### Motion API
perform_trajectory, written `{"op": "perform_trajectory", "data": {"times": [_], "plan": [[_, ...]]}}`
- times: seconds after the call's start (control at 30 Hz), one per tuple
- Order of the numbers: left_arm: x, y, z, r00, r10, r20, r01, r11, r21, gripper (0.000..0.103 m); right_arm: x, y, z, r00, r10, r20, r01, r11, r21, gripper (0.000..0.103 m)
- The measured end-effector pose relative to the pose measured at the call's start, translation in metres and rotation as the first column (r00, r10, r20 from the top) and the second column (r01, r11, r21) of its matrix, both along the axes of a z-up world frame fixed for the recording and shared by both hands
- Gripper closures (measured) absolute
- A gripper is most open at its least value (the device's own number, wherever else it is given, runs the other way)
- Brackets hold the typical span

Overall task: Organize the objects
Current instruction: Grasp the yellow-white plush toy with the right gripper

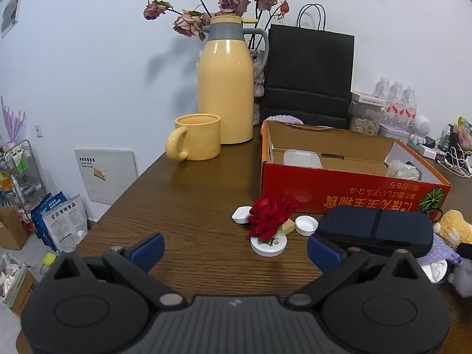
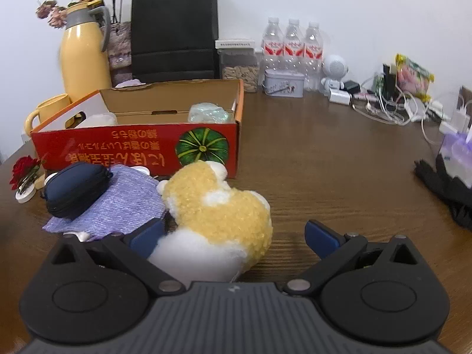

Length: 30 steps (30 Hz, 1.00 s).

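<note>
Table edge [image 1: 124,194] runs off diagonally on the far left, with floor clutter below it and a clear stretch of dark wood grain between that edge and the small items. Left gripper [image 1: 236,249] hovers low over this bare patch, blue-padded fingers spread wide and holding nothing. Just ahead sits a red rose [image 1: 270,215] with soft crumpled petals on a round white lid [image 1: 269,245], flanked by two more small white caps. Right of it lies a dark blue zip pouch [image 1: 376,230], smooth and rounded, close to the gripper's right finger. Behind them stands a red cardboard box [image 1: 348,190], open-topped, printed with a green pumpkin, a clear plastic tub inside. A glossy yellow mug [image 1: 196,138] and tall yellow flask [image 1: 225,88] stand further back on the left.

Over to the right gripper [image 2: 234,237]: fingers also spread apart, gripping nothing, though the fuzzy yellow-and-white plush toy [image 2: 218,203] lies between them, against the left finger. A knitted purple cloth [image 2: 118,203] sits under the pouch. Right of the toy, wide open tabletop reaches to tangled white cables [image 2: 392,112].
</note>
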<state>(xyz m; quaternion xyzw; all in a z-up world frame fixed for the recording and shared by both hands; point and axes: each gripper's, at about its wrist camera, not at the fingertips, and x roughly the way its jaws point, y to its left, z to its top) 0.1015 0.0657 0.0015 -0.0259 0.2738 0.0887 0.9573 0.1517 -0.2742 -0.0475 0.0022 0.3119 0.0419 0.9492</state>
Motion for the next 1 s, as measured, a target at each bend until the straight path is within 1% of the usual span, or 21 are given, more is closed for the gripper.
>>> {"op": "perform_trajectory", "data": {"times": [0.17, 0.23, 0.3, 0.33, 0.37, 0.5, 0.7, 0.87, 0.97, 1.0], "plan": [[0.016, 0.005, -0.006, 1.0, 0.018, -0.014, -0.018, 1.0, -0.015, 0.0, 0.007, -0.012, -0.007, 0.999, 0.005, -0.032, -0.004, 1.0, 0.03, 0.0], [0.021, 0.006, -0.009, 0.999, 0.024, -0.022, -0.025, 0.999, -0.023, 0.0, 0.009, -0.015, -0.008, 0.999, 0.017, -0.039, -0.015, 0.999, 0.045, 0.003], [0.027, 0.006, -0.012, 0.999, 0.021, -0.03, -0.022, 0.999, -0.036, 0.0, 0.012, -0.018, -0.01, 0.998, 0.035, -0.049, -0.031, 0.997, 0.067, 0.017], [0.029, 0.006, -0.014, 0.999, 0.02, -0.034, -0.021, 0.999, -0.042, 0.0, 0.013, -0.019, -0.011, 0.997, 0.047, -0.056, -0.042, 0.995, 0.087, 0.021], [0.032, 0.006, -0.015, 0.999, 0.018, -0.038, -0.02, 0.999, -0.044, 0.0, 0.014, -0.02, -0.011, 0.996, 0.06, -0.059, -0.054, 0.993, 0.106, 0.029], [0.037, 0.002, -0.021, 0.999, 0.005, -0.05, -0.007, 0.999, -0.041, 0.0, 0.011, -0.021, -0.008, 0.997, 0.074, -0.033, -0.069, 0.991, 0.118, 0.035], [0.049, 0.0, -0.025, 0.999, 0.003, -0.045, -0.005, 1.0, -0.027, 0.0, 0.009, -0.024, 0.001, 0.996, 0.086, 0.01, -0.087, 0.987, 0.133, 0.037], [0.066, -0.001, -0.026, 0.999, 0.018, -0.034, -0.018, 1.0, -0.016, 0.001, 0.012, -0.022, 0.005, 0.995, 0.1, 0.016, -0.101, 0.985, 0.14, 0.037], [0.075, -0.004, -0.028, 0.999, 0.005, -0.032, -0.006, 1.0, -0.006, 0.007, 0.013, -0.02, 0.005, 0.994, 0.104, 0.019, -0.106, 0.984, 0.14, 0.037], [0.078, -0.004, -0.028, 0.999, -0.004, -0.036, 0.004, 1.0, -0.008, 0.011, 0.013, -0.019, 0.006, 0.994, 0.106, 0.019, -0.108, 0.984, 0.141, 0.037]]}}
